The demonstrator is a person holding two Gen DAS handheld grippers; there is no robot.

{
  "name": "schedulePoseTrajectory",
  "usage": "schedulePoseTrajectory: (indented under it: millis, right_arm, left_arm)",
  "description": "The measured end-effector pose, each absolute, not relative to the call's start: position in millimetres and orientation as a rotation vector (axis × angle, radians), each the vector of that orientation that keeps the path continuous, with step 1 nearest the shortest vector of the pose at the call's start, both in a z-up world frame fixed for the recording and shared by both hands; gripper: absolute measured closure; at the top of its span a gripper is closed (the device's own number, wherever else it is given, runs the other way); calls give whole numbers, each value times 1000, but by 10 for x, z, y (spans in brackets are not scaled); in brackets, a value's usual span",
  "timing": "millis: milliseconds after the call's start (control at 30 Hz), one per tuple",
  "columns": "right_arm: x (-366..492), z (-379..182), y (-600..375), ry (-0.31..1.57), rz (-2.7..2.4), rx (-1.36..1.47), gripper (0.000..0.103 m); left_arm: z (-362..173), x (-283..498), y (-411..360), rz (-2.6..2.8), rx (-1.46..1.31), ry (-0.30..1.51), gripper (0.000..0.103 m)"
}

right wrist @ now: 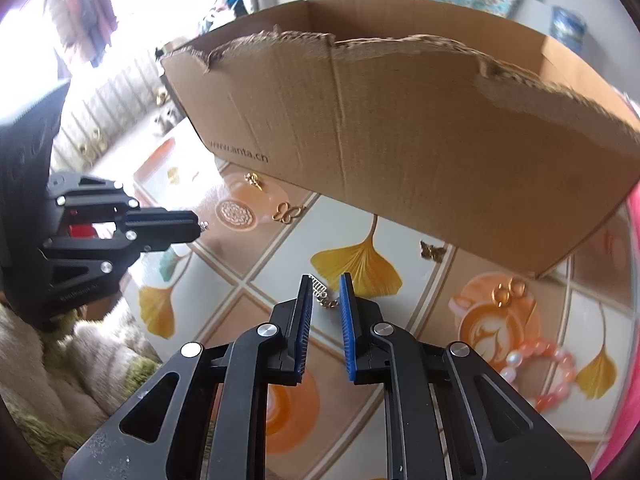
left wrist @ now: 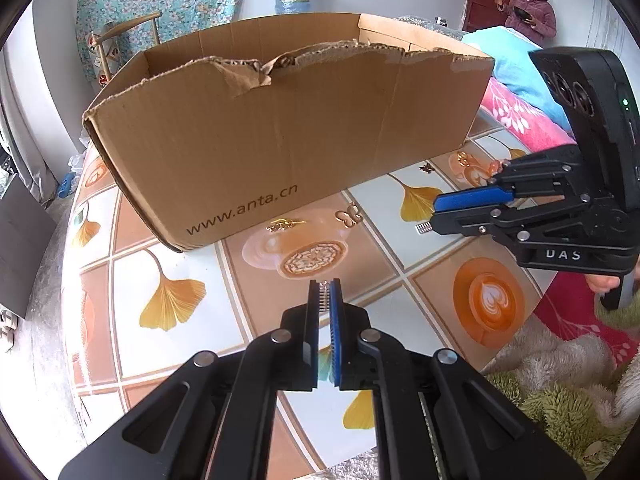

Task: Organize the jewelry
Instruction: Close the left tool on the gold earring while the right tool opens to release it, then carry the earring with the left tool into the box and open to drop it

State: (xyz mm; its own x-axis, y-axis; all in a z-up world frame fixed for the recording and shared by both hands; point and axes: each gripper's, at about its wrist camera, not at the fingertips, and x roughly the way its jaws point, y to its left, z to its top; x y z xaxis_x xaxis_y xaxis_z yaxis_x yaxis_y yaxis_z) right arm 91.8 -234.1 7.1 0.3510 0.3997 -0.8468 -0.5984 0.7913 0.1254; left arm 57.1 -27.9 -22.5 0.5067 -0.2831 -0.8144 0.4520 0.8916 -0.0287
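My left gripper [left wrist: 325, 286] is shut on a small silver rhinestone piece [left wrist: 325, 295], held above the table; it also shows in the right wrist view [right wrist: 198, 226]. My right gripper [right wrist: 326, 280] is open just over a silver rhinestone earring [right wrist: 320, 289] with a gold chain lying on the table; the same earring shows in the left wrist view [left wrist: 423, 228] at the fingertips. A gold butterfly charm [right wrist: 289, 212], a gold flower charm [right wrist: 253, 180], a bronze butterfly [right wrist: 432, 250], gold hoops [right wrist: 508, 291] and a pink bead bracelet [right wrist: 540, 372] lie on the table.
A large open cardboard box [left wrist: 280, 128] with torn rim stands at the back of the round table [left wrist: 168, 240]. Pink and blue blankets [left wrist: 520, 112] lie to the right, a fluffy green-beige throw [left wrist: 560, 380] at the near edge. A person [left wrist: 530, 4] stands far back.
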Motion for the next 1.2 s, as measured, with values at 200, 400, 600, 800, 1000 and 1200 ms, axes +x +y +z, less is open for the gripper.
schedulePoseTrajectory:
  millis: [200,400,600,800,1000,1200]
  right_arm:
    - [933,57,-2241,1040,704,-296,88]
    - [893,52,-2170,1086,730,-304,87]
    - [943,23,-2090,1080,693,-327,87]
    - [920,20,-1991,1088,675,-377,97]
    - [940,20,-1998,1098,667,-329,98]
    - [939,112,-2129,1093,660,-247,98]
  left_arm:
    - [-237,579,-247,-444,184,941,99]
    - [-242,589,-222,-448,170,942,99]
    - [-239,597,-199,-453,157,940,99]
    - [-240,597,-172,-453,154,933,99]
    - [-245,598,-150,-454,144,924,99]
    - [-203,578,-154,-457,141,909,99]
